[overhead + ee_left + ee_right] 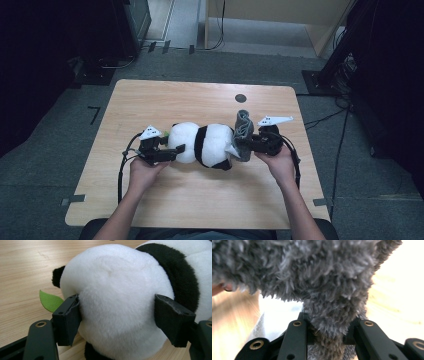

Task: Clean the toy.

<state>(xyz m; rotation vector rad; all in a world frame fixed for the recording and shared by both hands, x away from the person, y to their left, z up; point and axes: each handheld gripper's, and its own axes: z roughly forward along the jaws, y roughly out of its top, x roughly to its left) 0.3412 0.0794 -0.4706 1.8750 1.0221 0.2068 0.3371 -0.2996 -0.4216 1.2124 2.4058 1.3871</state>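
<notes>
The panda [205, 145] lies along the desk [150, 100], nearer its front edge; the left tool [172, 151] clamps its white head end; the right tool [246, 142] is clamped on the grey cloth [243, 127] at its other end.

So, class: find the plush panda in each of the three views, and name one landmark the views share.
High view: the plush panda lies at the table's middle, between both grippers.
Left gripper view: its white fur takes up the centre, pressed between the black jaws.
Right gripper view: behind the grey furry cloth, I cannot pick the panda out.
Shared landmark: the light wooden tabletop.
</notes>
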